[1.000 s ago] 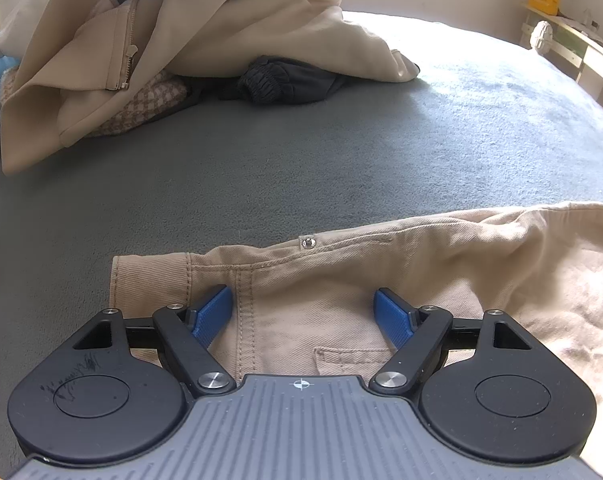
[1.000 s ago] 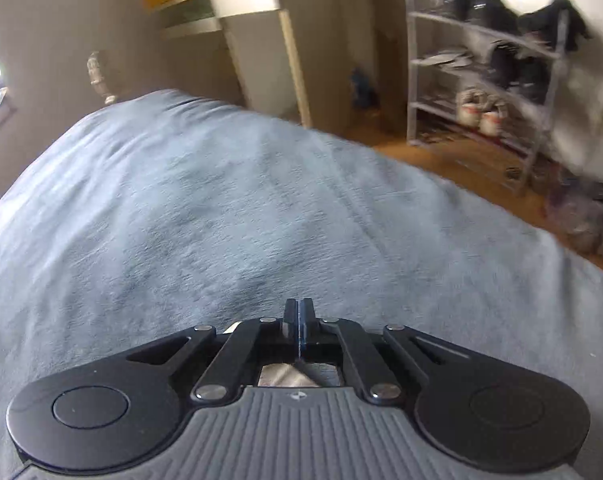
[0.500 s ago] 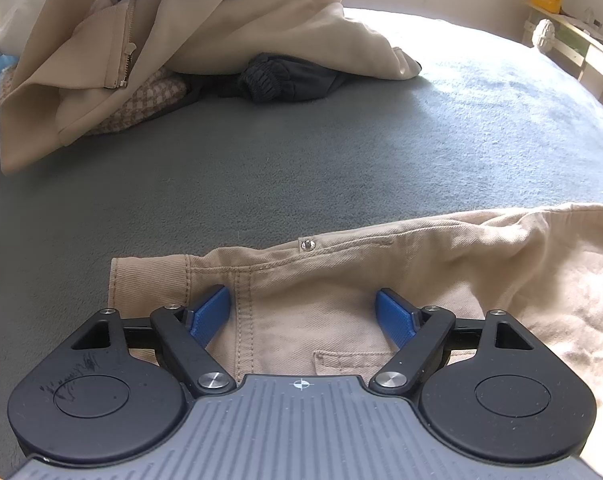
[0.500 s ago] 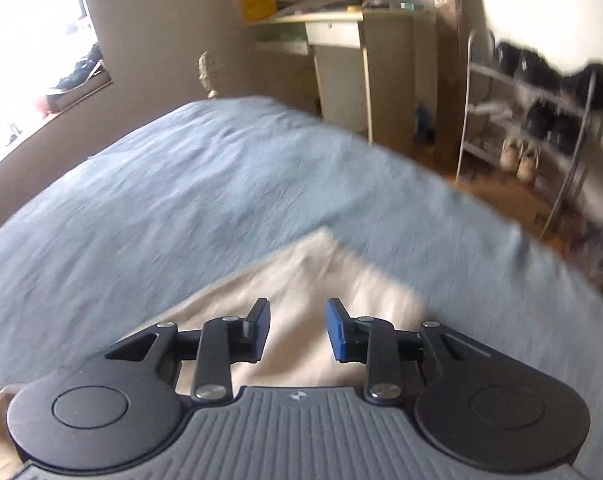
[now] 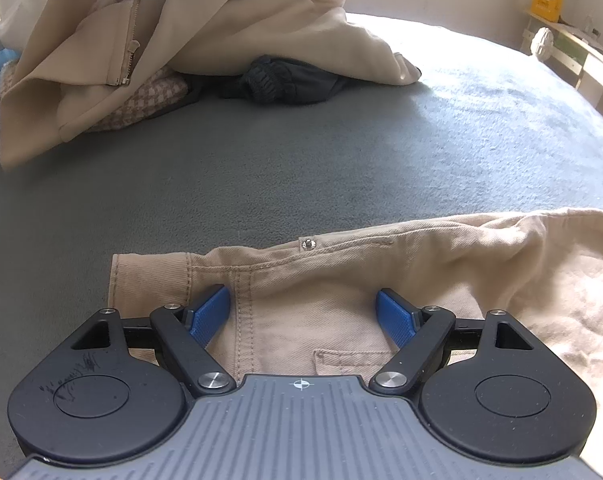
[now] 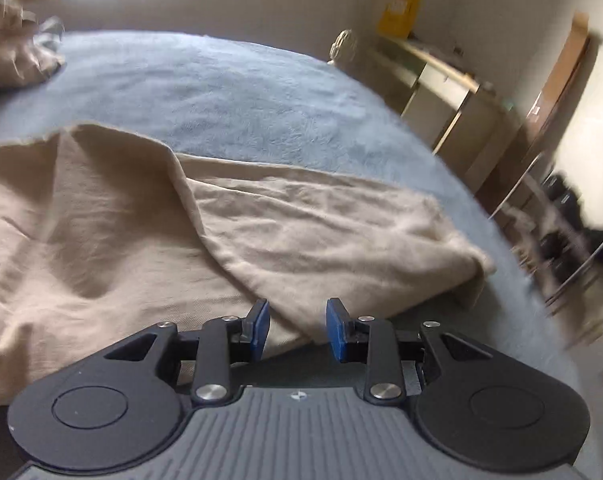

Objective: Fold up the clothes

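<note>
Beige trousers (image 5: 341, 276) lie on the grey-blue bed cover (image 5: 301, 160). In the left wrist view their waistband with a metal button (image 5: 308, 244) faces away from me. My left gripper (image 5: 303, 312) is open, its blue pads over the waistband area, holding nothing. In the right wrist view the trouser legs (image 6: 281, 224) lie flat with one leg folded over the other. My right gripper (image 6: 297, 326) is open and empty, hovering at the near edge of the folded leg.
A heap of clothes lies at the far left of the bed: a beige jacket (image 5: 181, 40), a checked garment (image 5: 141, 104) and a dark knit item (image 5: 277, 80). A desk (image 6: 441, 80) and a shoe rack (image 6: 573, 240) stand past the bed's right edge.
My right gripper has opened and swung left, so the trouser legs now fill its view. The left gripper has stayed open over the waistband.
</note>
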`<state>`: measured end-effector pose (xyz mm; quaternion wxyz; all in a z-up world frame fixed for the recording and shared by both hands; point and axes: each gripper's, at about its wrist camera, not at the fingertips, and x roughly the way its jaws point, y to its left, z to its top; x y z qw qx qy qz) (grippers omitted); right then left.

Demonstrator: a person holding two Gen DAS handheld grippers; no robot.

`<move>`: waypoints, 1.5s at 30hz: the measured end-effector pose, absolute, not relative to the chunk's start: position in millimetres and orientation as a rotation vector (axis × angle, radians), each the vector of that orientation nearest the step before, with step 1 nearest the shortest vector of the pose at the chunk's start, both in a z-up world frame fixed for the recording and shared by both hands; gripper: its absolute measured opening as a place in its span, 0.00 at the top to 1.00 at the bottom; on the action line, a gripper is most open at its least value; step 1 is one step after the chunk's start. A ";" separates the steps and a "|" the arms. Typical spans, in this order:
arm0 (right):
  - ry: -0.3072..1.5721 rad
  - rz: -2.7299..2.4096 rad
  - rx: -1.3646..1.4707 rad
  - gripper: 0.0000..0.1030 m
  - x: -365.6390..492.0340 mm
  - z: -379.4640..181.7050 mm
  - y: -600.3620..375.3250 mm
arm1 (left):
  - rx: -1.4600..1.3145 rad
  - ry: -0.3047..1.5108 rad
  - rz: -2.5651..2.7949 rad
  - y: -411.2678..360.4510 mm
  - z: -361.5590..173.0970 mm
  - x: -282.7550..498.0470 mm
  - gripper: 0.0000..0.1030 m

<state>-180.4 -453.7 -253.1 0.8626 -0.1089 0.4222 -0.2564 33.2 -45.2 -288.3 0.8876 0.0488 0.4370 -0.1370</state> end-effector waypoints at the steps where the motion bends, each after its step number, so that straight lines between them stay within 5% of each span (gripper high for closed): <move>1: 0.902 -0.551 -0.284 0.68 -175.2 -259.0 -449.5 | 0.100 0.907 -0.286 -44.8 -288.6 33.1 0.21; 14: 0.965 -0.672 -0.633 0.66 -163.5 -290.8 -465.2 | 0.081 0.893 -0.319 -38.1 -291.4 34.3 0.19; 26: 0.898 -0.670 -0.739 0.69 -112.9 -202.4 -517.4 | 0.075 0.887 -0.339 -34.6 -292.9 38.0 0.18; 34: 1.114 -0.536 -0.796 0.39 -50.3 -190.4 -581.5 | 0.076 0.885 -0.339 -33.7 -293.0 36.0 0.18; 41: 1.099 -0.528 -0.828 0.10 -32.7 -185.2 -609.8 | 0.081 0.891 -0.338 -35.1 -291.9 36.8 0.18; 45: 1.144 -0.571 -0.872 0.10 -18.1 -190.6 -638.4 | 0.084 0.892 -0.342 -34.4 -291.1 36.5 0.18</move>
